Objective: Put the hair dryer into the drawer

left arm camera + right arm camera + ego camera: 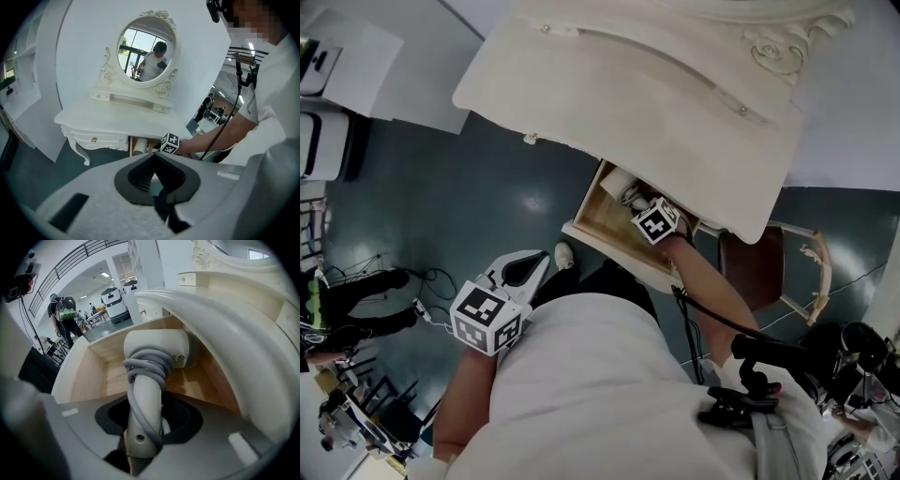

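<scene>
Now at the right jaws: the right gripper (143,427) is clamped on the lower handle of the hair dryer (157,350); one strand of the grey cord (145,366) runs down through the grip beside the handle
Left jaws: the left gripper (154,176) has its jaws together with nothing between them; it hangs low in the left gripper view, well apart from the furniture
Where the dryer is: held handle-down toward the camera, its white barrel at mid-frame of the right gripper view, inside the walls of the open drawer (70,376) and tucked under the counter's edge; whether it touches the drawer floor I cannot tell
How it should handle: a hard, smooth plastic shell, probably fairly light but head-heavy, so it may tip about the grip; the wound cord is soft and could slide or come loose
Where to hold: the handle looks the right place, below the thickest coils, pads on bare plastic where possible; the rounded barrel seems too wide and slick
Drawer contents: pale wood floor and sides; nothing in it that I can see apart from the dryer
Counter (117,124): cream, carved, bare on top, with an oval mirror (146,47) above it at upper centre of the left gripper view
Further out: a dark-seated chair (759,267) at the right of the head view; dark floor (487,178) at left
</scene>
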Tool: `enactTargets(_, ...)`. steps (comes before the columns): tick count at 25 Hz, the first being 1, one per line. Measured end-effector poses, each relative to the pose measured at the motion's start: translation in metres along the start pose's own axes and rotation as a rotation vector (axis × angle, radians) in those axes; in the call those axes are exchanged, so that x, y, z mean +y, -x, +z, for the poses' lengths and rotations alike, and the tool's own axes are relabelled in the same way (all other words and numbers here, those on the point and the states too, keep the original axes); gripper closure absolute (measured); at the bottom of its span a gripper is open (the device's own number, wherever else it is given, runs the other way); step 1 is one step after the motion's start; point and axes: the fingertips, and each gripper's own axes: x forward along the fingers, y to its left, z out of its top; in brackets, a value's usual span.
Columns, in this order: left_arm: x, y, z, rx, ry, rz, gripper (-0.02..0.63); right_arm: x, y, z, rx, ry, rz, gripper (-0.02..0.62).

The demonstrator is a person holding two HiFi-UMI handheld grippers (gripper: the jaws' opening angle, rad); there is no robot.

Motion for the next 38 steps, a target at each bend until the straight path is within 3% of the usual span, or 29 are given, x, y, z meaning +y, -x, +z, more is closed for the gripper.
enactTargets(11, 0.003, 0.0, -0.006, 0.018, 0.023, 0.028, 0.604, -0.007, -0.019, -0.005, -0.006, 0.017, -0.051, 0.425)
enactTargets(30, -0.011, 0.002, -0.006, 0.012, 0.04, 0.044, 0.604, -0.003, -0.018, -0.006, -0.03, 0.027, -0.02, 0.39)
enactTargets(38, -0.01, 0.013, -0.013, -0.011, 0.01, 0.022, 0.604, -0.003, -0.006, -0.003, -0.033, 0.014, -0.074, 0.359)
